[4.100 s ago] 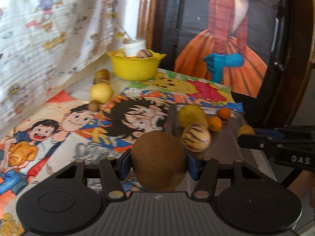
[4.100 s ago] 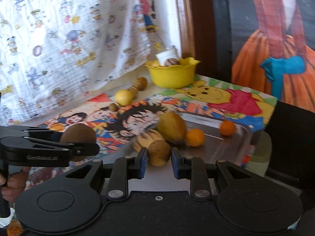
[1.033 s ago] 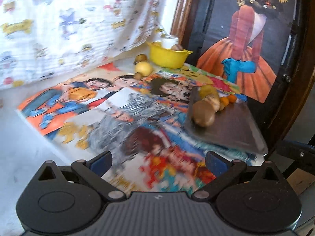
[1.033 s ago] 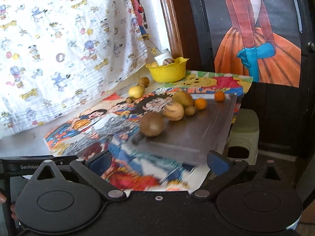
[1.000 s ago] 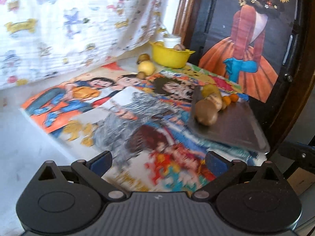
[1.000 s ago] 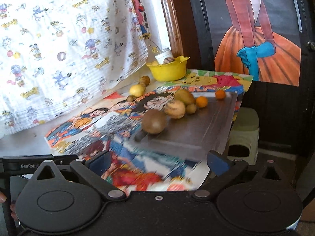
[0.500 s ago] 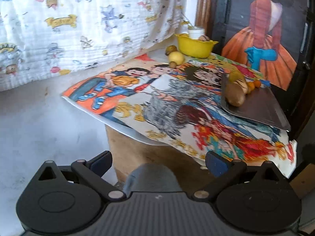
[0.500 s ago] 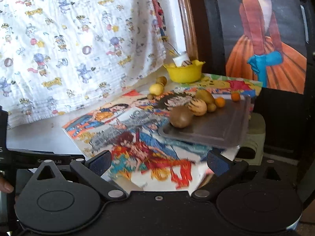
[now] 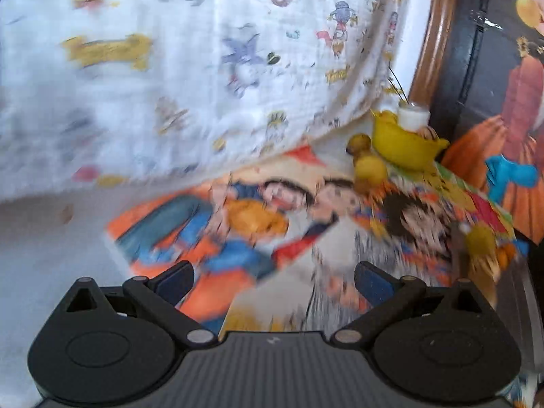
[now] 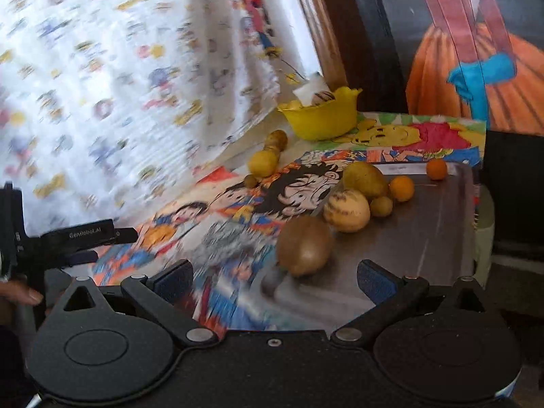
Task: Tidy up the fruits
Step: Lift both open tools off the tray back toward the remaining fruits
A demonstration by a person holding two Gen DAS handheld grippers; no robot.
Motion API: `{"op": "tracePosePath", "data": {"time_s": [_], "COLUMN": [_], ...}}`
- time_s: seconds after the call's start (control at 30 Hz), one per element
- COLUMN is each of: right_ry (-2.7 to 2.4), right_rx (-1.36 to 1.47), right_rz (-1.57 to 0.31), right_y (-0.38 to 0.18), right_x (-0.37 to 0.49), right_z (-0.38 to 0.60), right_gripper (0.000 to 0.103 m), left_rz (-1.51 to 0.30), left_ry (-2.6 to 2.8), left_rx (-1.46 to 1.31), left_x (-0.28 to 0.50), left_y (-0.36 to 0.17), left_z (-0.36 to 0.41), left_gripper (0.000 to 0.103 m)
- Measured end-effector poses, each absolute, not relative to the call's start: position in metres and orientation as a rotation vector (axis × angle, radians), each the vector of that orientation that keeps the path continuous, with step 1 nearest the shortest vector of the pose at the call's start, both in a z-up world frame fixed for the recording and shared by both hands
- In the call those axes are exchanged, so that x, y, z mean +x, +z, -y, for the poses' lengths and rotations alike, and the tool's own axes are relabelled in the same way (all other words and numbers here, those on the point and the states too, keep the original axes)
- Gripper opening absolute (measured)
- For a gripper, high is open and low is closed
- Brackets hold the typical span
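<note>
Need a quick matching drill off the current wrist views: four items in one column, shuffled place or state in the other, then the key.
Items:
1. large brown fruit
2. yellow bowl
3. small orange fruit
4. right gripper

Places or states:
A. far end of the metal tray, apart from the other fruit
B. open, holding nothing
C. near end of the tray, closest to the camera
D. off the tray, at the back by the patterned cloth

Pairs: 1-C, 2-D, 3-A, 4-B
</note>
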State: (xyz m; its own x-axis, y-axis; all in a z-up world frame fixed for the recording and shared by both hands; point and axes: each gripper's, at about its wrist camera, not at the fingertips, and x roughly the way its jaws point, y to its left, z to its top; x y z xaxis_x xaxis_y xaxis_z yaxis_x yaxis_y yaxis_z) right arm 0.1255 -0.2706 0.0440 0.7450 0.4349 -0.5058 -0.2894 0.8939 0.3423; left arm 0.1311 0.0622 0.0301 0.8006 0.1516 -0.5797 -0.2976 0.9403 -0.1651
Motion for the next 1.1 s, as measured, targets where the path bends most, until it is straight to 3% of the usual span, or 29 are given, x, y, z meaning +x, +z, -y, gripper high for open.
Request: {"op": "tracePosePath", "data": {"time_s": [0.2, 0.47, 0.73, 1.1], "right_ry": [0.363, 0.275, 0.299, 0.266], "right_rx": [0.369, 0.423, 0.444, 0.349], "right_rz": [-0.696, -0.899, -0.906, -0.916], "right_y": [0.044, 0.072, 0.107, 0.099], "right_x": [0.175, 0.203, 0.237, 0.315], "right_z": [0.290, 0.304, 0.312, 0.284], "right_gripper": [0.102, 0.102, 0.102, 0.102], "left_rz": [-0.612, -0.807, -0.850, -0.831], "left_ry": [0.202, 0.209, 0.238, 0.133], "left_rx": [-0.213, -0.180, -0.120, -0.019], "left_x": [0.192, 0.220, 0.238, 0.288], "left_y": [0.027, 0.064, 0.103, 0.069], "left_z": [-0.056, -0.037, -0.026, -0.021], "left_gripper": [0.103, 0.103, 0.103, 0.103]}}
